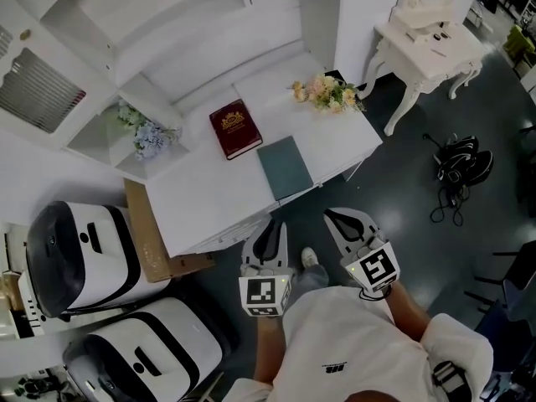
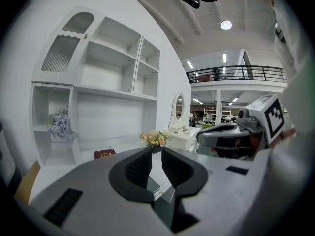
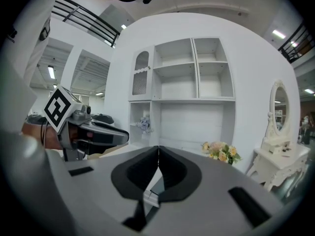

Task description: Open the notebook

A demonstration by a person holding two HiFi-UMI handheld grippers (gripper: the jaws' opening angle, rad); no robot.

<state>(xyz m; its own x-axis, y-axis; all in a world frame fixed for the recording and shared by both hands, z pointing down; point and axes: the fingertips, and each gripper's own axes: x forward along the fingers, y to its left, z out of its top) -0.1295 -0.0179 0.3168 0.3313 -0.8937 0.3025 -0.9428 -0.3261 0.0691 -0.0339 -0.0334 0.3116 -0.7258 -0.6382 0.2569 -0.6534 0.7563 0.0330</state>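
Note:
A closed grey-green notebook [image 1: 285, 167] lies flat near the front edge of the white desk [image 1: 201, 195]. A dark red book [image 1: 234, 128] with a gold emblem lies behind it to the left. Both grippers hang off the desk's front edge, close to the person's body and touching nothing. My left gripper [image 1: 272, 224] [image 2: 156, 154] points at the notebook, its jaws parted by a narrow gap with nothing in it. My right gripper [image 1: 339, 219] [image 3: 158, 151] has its pads pressed together, empty. The red book [image 2: 104, 154] also shows in the left gripper view.
A yellow-pink bouquet [image 1: 328, 93] sits at the desk's back right and blue flowers [image 1: 146, 138] in the left shelf niche. A white dressing table [image 1: 427, 40] stands to the right, a black bag with cables [image 1: 459, 162] lies on the floor, and a cardboard box [image 1: 151, 241] sits left.

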